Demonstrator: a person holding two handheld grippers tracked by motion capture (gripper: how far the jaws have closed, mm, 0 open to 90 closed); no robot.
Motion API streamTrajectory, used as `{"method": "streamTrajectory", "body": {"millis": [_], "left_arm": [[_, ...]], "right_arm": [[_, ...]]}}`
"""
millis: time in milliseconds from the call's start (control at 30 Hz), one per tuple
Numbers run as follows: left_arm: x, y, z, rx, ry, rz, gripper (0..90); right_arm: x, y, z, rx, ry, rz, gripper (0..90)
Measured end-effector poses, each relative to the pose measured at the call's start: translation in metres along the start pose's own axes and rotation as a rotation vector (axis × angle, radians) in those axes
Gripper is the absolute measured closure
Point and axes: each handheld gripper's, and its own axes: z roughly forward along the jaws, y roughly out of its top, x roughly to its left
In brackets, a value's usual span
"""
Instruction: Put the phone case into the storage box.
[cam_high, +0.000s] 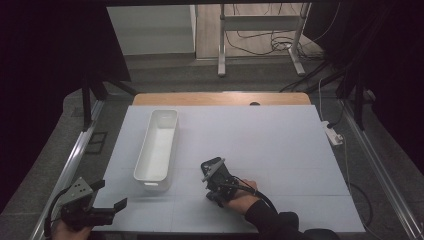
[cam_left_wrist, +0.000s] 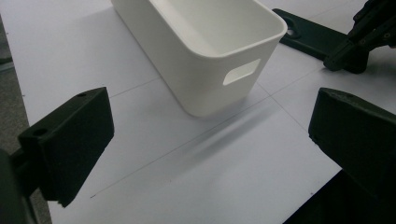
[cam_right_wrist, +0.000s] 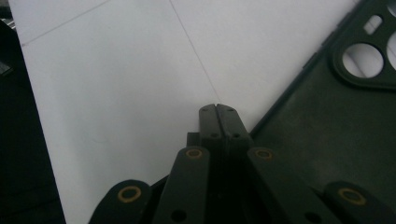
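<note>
A dark green phone case (cam_high: 210, 164) lies flat on the white table sheet (cam_high: 270, 145), right of a long white bin (cam_high: 157, 145). My right gripper (cam_high: 210, 175) is at the case's near end, held by a hand in a dark sleeve. In the right gripper view its jaws (cam_right_wrist: 218, 114) are pressed together, tips at the left edge of the case (cam_right_wrist: 327, 135), nothing visible between them. My left gripper (cam_high: 110, 196) stands open at the table's near left corner with nothing in it. Its view looks between wide jaws (cam_left_wrist: 215, 140) at the bin's handle end (cam_left_wrist: 205, 56), the case (cam_left_wrist: 303, 35) and the right gripper (cam_left_wrist: 348, 58).
The bin is empty and runs front to back at the left of the sheet. A wooden table edge (cam_high: 220, 98) shows behind the sheet. A power strip (cam_high: 334, 135) and cables lie on the floor at the right.
</note>
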Motion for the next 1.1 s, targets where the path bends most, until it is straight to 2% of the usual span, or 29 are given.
{"method": "streamTrajectory", "body": {"millis": [667, 900, 1100], "left_arm": [[0.000, 0.000, 0.000, -0.002, 0.000, -0.001, 0.8], [0.000, 0.000, 0.000, -0.002, -0.001, -0.001, 0.8], [0.000, 0.000, 0.000, -0.002, -0.001, -0.001, 0.8]], "right_arm": [[-0.024, -0.018, -0.015, 0.008, -0.046, 0.059, 89.2], [-0.030, -0.021, -0.018, 0.006, -0.059, 0.073, 89.3], [-0.029, -0.021, -0.018, 0.007, -0.065, 0.074, 89.2]]}}
